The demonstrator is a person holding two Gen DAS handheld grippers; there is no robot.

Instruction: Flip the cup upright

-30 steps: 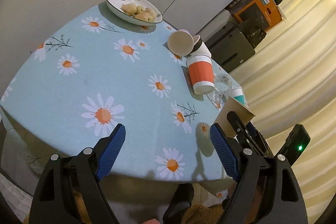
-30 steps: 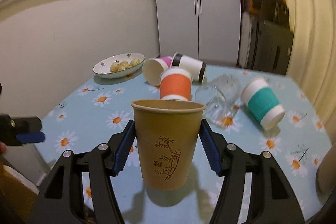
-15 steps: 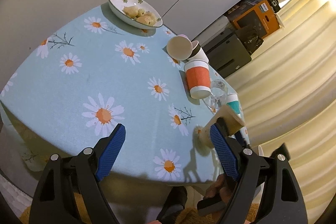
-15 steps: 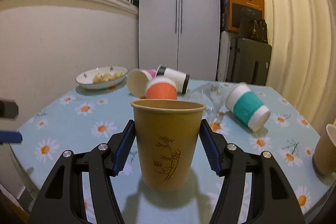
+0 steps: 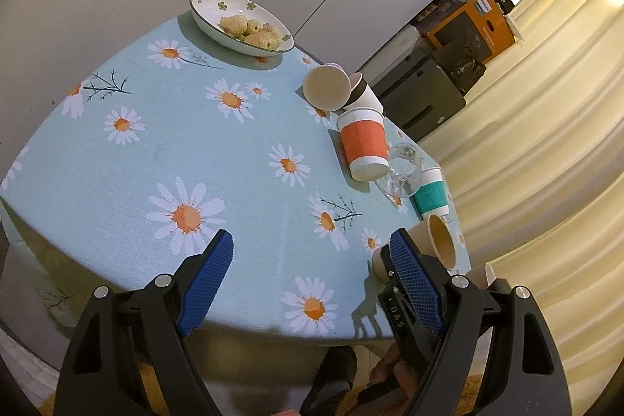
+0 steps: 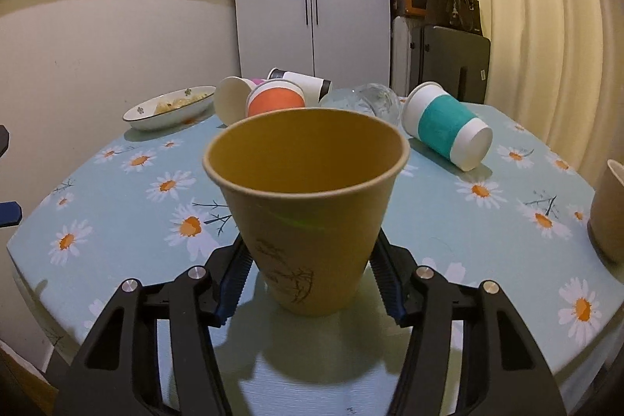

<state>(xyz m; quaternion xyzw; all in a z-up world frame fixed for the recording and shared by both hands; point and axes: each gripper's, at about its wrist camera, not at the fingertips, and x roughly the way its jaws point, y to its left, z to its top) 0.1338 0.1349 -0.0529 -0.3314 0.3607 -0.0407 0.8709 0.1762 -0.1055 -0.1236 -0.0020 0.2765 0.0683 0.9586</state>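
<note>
A tan paper cup with a bamboo print point(image 6: 308, 209) stands upright, mouth up, near the table's front edge, between the blue pads of my right gripper point(image 6: 308, 283), which is shut on its lower part. The same cup point(image 5: 433, 244) shows at the right in the left wrist view, partly behind my left gripper's right finger. My left gripper point(image 5: 316, 279) is open and empty above the table's near edge. An orange-sleeved cup point(image 6: 275, 100), a teal-sleeved cup point(image 6: 444, 125), a pink cup point(image 6: 234, 98) and a black-banded white cup point(image 6: 302, 82) lie on their sides further back.
The round table point(image 6: 117, 190) has a light-blue daisy cloth. A bowl of food point(image 6: 171, 106) stands at the back left. A clear glass point(image 6: 376, 96) lies among the cups. Another tan cup point(image 6: 610, 209) stands at the right edge. A cabinet and boxes stand behind.
The right gripper has lowered and drawn back, so the tan cup's mouth now shows from above and the pads sit lower on it. The left gripper's view has shifted slightly.
</note>
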